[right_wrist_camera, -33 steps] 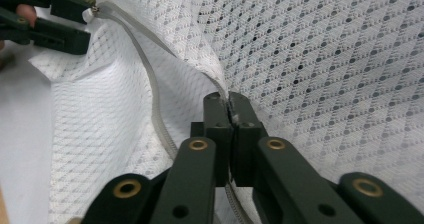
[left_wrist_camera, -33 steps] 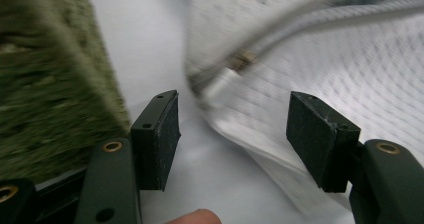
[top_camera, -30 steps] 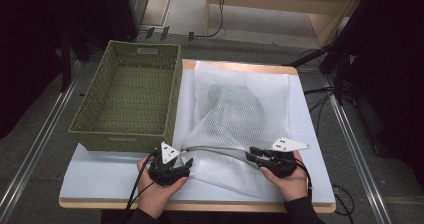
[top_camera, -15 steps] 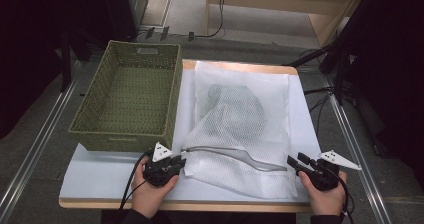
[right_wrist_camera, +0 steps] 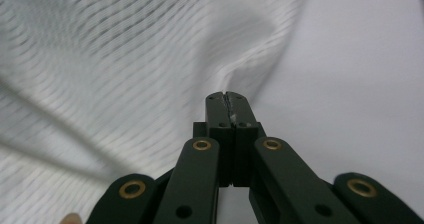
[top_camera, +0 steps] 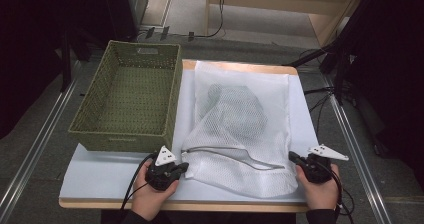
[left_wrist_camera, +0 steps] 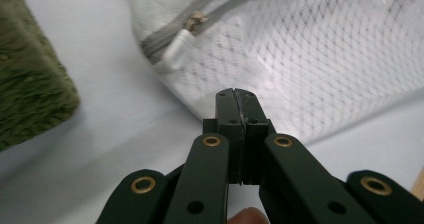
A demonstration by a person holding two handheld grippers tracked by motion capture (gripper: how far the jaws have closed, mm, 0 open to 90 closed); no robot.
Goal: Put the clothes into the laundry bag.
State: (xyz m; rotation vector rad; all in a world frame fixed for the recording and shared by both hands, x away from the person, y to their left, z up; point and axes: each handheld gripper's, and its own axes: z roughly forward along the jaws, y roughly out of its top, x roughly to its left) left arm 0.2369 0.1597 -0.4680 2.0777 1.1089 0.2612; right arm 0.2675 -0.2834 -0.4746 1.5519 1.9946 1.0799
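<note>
A white mesh bag [top_camera: 240, 119] lies flat on the table with a grey lump inside it. Its grey zipper [top_camera: 230, 151] runs along the near part, and the zipper's end [left_wrist_camera: 195, 21] sits just beyond my left jaws. My left gripper [top_camera: 184, 166] [left_wrist_camera: 233, 93] is at the bag's near left corner. Its jaws have just been closing and now stand together on the bag's hem [left_wrist_camera: 310, 54]. My right gripper [top_camera: 291, 156] [right_wrist_camera: 227, 96] is at the near right edge. Its jaws have also just been closing, and the mesh [right_wrist_camera: 100, 59] puckers into their tips.
An empty green woven basket [top_camera: 120, 134] [left_wrist_camera: 30, 84] stands at the left, close beside the bag. A white sheet [top_camera: 110, 174] covers the tabletop. A shelf and cables lie beyond the table's far edge, and metal rails run along both sides.
My right gripper moved right, from the middle of the bag's near edge to its right corner. The bag's near part spread wider. The left hand stayed put.
</note>
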